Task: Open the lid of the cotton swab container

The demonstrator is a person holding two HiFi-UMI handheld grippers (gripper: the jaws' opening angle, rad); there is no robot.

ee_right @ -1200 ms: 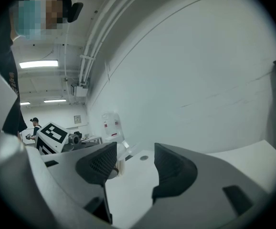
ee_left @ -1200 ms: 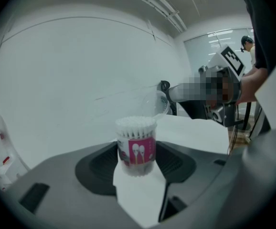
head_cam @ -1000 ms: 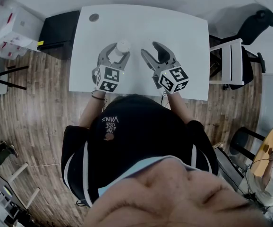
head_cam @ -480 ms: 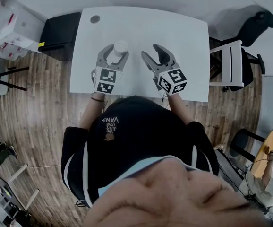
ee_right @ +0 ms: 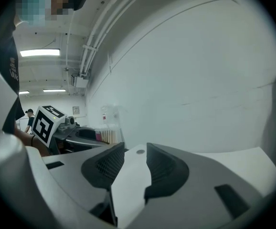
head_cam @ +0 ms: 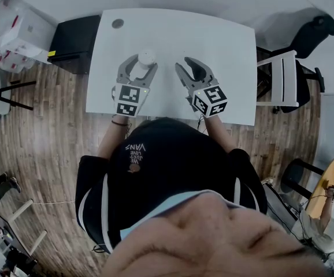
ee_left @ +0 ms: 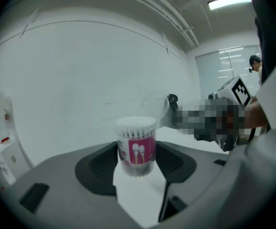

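Note:
The cotton swab container (ee_left: 137, 142) is a clear tub with a pink label, packed with white swabs. Its clear lid (ee_left: 155, 106) stands flipped up behind it. My left gripper (ee_left: 137, 152) is shut on the tub, with a pad on each side. In the head view the container (head_cam: 146, 57) sits between the left gripper's (head_cam: 144, 63) fingers over the white table (head_cam: 225, 45). My right gripper (head_cam: 185, 64) hovers to its right, apart from it. Its jaws have just been closing, with nothing between them. The right gripper (ee_right: 135, 151) still shows a gap, and the container (ee_right: 108, 135) is far left.
A round dark hole (head_cam: 117, 23) marks the table's far left corner. A black cabinet (head_cam: 74, 36) and white boxes (head_cam: 11, 30) stand left of the table. A chair (head_cam: 288, 68) stands at its right. Wooden floor surrounds it.
The right gripper's jaws have narrowed from wide open. The left gripper and the container have barely shifted.

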